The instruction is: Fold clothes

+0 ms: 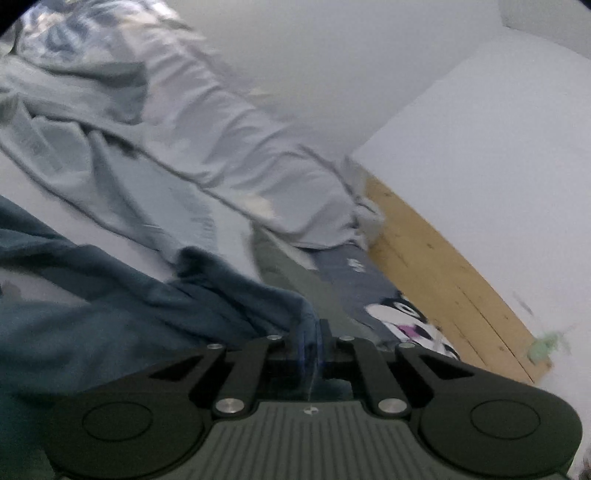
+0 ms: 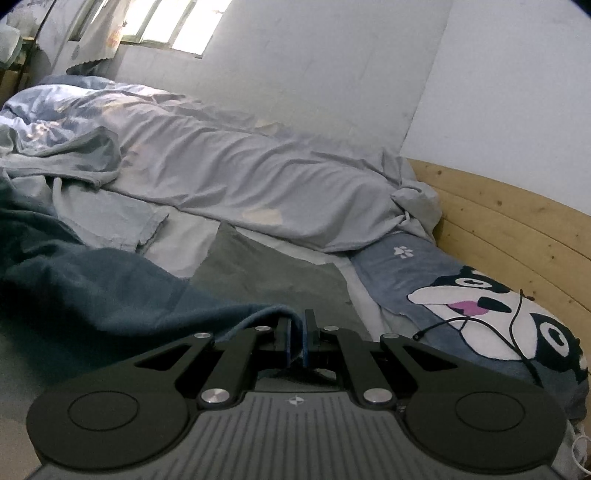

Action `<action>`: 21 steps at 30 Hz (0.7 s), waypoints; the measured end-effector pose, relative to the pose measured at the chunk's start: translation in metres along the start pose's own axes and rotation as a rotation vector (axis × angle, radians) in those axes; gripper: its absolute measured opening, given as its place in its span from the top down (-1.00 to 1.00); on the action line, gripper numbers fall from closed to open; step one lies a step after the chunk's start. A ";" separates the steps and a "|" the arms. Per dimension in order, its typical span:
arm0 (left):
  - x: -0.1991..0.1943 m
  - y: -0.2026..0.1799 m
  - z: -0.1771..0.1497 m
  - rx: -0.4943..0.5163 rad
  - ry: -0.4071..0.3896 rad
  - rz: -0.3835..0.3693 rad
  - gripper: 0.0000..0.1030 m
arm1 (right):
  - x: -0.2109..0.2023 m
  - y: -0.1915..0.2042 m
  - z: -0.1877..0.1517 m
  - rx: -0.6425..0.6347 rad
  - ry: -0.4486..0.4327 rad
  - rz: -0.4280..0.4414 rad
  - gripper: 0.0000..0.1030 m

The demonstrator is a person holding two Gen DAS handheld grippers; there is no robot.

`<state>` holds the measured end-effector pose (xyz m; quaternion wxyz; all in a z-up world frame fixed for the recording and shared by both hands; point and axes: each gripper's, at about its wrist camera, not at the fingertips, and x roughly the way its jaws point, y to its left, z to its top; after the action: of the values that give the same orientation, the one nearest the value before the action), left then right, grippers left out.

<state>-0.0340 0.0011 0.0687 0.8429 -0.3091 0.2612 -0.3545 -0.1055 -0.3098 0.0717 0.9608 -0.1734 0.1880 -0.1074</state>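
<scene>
Left wrist view, blurred: left gripper [image 1: 308, 334] closed, jaws pinched on an edge of the dark teal garment [image 1: 110, 302], which spreads from the fingertips out toward 9 o'clock across the bed. Pale grey duvet [image 1: 207, 147] bunched from 11 o'clock down to centre. Cartoon-face pillow [image 1: 406, 321] at 3 o'clock of the fingertips, wooden headboard [image 1: 443, 266] beyond it, white wall [image 1: 480, 147] at 1 o'clock. Small green scrap [image 1: 543, 349] at 4 o'clock, too smeared to identify.

Right wrist view, sharp: right gripper [image 2: 297, 336] likewise closed, a fold of the same teal garment [image 2: 92, 291] nipped between the blue pads, cloth trailing toward 9 o'clock. Grey-green sheet [image 2: 266, 269] bare just ahead at 12 o'clock.

Step in hand, by judgement: both corners of one edge now held, ready for the lift and fold. Next move likely calls for raising both hands together, keeping the edge taut, then laying it over onto the flat sheet ahead. Risk: thick cloth slipping from a shallow pinch.

Shown only on the right: window [image 2: 177, 26] at 11 o'clock, a thin black cable [image 2: 513, 332] across the pillow [image 2: 480, 321], a paw print at 1 o'clock. Shown only on the left: the green scrap.
</scene>
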 end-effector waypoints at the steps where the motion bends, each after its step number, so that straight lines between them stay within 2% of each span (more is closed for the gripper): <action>1: -0.005 -0.008 -0.008 0.009 0.005 -0.014 0.95 | 0.000 0.000 0.001 0.005 -0.001 0.002 0.95; 4: -0.014 -0.035 -0.036 0.044 0.046 -0.059 0.95 | 0.000 -0.001 0.002 0.020 -0.004 0.010 0.95; 6: -0.012 -0.053 -0.059 0.091 0.120 -0.082 0.95 | 0.000 -0.001 0.004 0.024 -0.007 0.015 0.95; 11: 0.004 -0.077 -0.104 0.347 0.333 -0.070 0.90 | 0.001 0.001 0.007 0.024 -0.012 0.027 0.95; 12: 0.005 -0.077 -0.106 0.376 0.356 -0.071 0.87 | 0.002 0.002 0.008 0.024 -0.011 0.029 0.95; 14: 0.005 -0.076 -0.111 0.434 0.402 -0.072 0.68 | 0.004 0.003 0.008 0.025 -0.007 0.033 0.95; 15: 0.002 -0.075 -0.111 0.454 0.406 -0.070 0.62 | 0.005 0.003 0.008 0.025 -0.004 0.036 0.95; 17: -0.007 -0.073 -0.112 0.491 0.388 -0.063 0.28 | 0.007 0.004 0.008 0.027 0.000 0.038 0.95; 19: -0.018 -0.074 -0.114 0.546 0.357 -0.051 0.16 | 0.009 0.006 0.009 0.027 0.004 0.040 0.95; 21: -0.031 -0.075 -0.117 0.598 0.328 -0.035 0.13 | 0.011 0.008 0.009 0.024 0.007 0.042 0.95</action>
<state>-0.1632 -0.0568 0.0496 0.8370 0.0084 0.2723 -0.4746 -0.0910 -0.3030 0.0736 0.9642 -0.1575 0.1934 -0.0901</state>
